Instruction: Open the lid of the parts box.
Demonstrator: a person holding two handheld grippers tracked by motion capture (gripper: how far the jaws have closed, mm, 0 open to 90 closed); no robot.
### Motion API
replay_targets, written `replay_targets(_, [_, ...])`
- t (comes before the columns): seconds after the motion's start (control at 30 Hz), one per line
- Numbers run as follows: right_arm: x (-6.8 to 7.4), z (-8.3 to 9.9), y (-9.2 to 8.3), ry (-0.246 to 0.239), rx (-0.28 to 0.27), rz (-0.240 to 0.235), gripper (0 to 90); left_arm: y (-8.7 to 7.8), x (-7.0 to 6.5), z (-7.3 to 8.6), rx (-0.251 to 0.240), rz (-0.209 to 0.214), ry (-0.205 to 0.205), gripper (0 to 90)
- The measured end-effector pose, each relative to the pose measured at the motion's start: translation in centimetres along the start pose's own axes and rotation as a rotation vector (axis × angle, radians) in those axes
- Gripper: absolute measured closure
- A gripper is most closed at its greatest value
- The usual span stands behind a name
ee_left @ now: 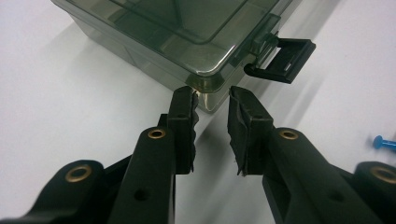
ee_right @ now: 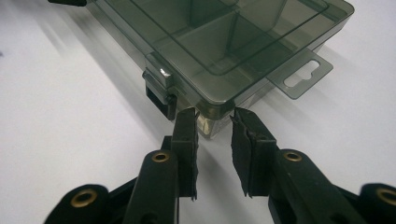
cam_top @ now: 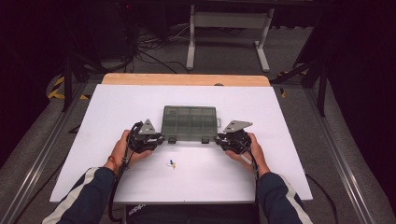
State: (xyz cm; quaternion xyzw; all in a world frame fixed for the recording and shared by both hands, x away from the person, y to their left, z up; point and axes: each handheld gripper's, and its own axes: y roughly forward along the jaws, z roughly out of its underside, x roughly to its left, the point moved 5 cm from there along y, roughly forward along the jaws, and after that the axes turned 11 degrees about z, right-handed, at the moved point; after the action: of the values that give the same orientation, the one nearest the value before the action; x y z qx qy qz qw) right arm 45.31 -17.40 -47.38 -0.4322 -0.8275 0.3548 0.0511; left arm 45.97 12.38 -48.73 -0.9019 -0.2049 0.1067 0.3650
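A smoky see-through compartment box (cam_top: 189,122) lies with its lid down in the middle of the white table top (cam_top: 116,107). My left gripper (cam_top: 161,138) is at the box's near left corner and my right gripper (cam_top: 218,138) at its near right corner. In the left gripper view the jaws (ee_left: 212,98) straddle the box corner (ee_left: 208,86), their tips pressing on both of its sides. In the right gripper view the jaws (ee_right: 214,116) hold the other corner (ee_right: 215,119) the same way. A black latch (ee_left: 282,58) hangs flipped open; another latch (ee_right: 159,93) sits against the front wall.
A small blue pushpin (cam_top: 173,163) lies on the table between my hands, and it also appears in the left gripper view as a blue pushpin (ee_left: 383,142). The box's hang tab (ee_right: 303,74) sticks out at its side. A wooden edge (cam_top: 187,79) borders the far side.
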Motion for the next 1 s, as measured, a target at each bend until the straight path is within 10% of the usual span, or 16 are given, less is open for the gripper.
replay_targets(1.0, [0.02, 0.05, -0.08, 0.000, -0.017, 0.006, 77.7, 0.25, 0.11, 0.21, 0.027, -0.011, -0.001, 73.3])
